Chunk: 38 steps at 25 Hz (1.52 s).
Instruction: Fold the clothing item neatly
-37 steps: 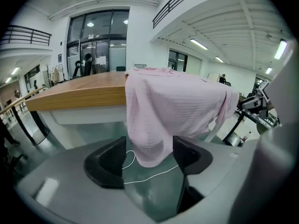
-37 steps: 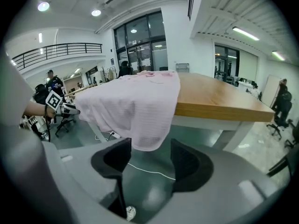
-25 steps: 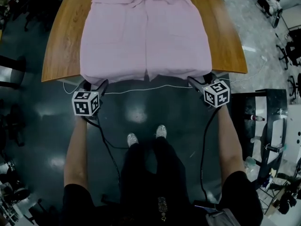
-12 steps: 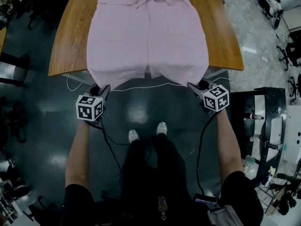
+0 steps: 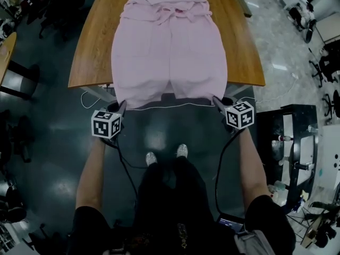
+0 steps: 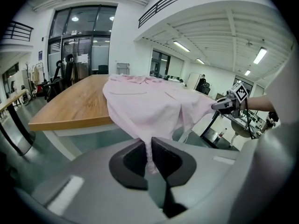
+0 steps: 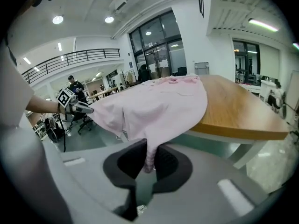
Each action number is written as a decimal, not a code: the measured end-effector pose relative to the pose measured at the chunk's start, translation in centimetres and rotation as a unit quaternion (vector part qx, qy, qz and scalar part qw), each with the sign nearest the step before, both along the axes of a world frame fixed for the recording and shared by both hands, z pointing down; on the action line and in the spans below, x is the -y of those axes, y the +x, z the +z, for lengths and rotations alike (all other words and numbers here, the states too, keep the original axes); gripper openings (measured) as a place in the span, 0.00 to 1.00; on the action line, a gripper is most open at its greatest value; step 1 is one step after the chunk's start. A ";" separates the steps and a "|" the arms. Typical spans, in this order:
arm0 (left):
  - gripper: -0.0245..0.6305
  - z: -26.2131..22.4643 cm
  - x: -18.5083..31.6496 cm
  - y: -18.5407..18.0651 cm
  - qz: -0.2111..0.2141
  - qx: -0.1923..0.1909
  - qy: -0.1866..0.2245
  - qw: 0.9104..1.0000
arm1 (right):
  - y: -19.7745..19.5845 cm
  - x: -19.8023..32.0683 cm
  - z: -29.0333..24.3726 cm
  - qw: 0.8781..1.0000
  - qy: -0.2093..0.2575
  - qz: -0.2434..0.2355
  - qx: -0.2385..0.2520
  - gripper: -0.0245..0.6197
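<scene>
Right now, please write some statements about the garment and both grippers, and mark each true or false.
The left gripper is shut on the pink garment's hem. True; its jaws have just been closing.
The right gripper is open and empty. False: its jaws, just closing too, pinch the hem's other corner.
The garment lies wholly on the wooden table. False: its near end hangs past the table's edge.
A tied belt crosses the garment's far part. True.

You wear a black short-sleeved top (image 5: 268,219), dark trousers (image 5: 164,195) and pale shoes (image 5: 182,150), lower centre; your left gripper (image 5: 120,107) and right gripper (image 5: 215,100) carry black-and-white marker cubes (image 5: 106,124) and trail black cables (image 5: 216,185).
</scene>
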State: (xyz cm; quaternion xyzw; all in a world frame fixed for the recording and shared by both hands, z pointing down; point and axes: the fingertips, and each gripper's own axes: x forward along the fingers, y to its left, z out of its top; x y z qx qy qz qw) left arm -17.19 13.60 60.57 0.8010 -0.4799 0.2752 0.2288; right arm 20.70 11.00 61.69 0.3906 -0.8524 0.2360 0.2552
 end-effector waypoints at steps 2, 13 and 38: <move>0.06 -1.7 0.4 0.4 0.001 -0.006 0.006 1.000 | -0.2 0.3 -1.7 1.000 0.005 0.002 0.007 0.08; 0.06 -10.0 5.3 2.9 -0.003 -0.017 0.050 0.999 | -0.2 4.8 -10.3 0.997 0.053 -0.012 0.053 0.08; 0.06 -18.0 34.0 -0.2 -0.017 0.000 0.086 0.996 | -0.8 29.7 -17.9 0.996 0.088 0.026 -0.003 0.08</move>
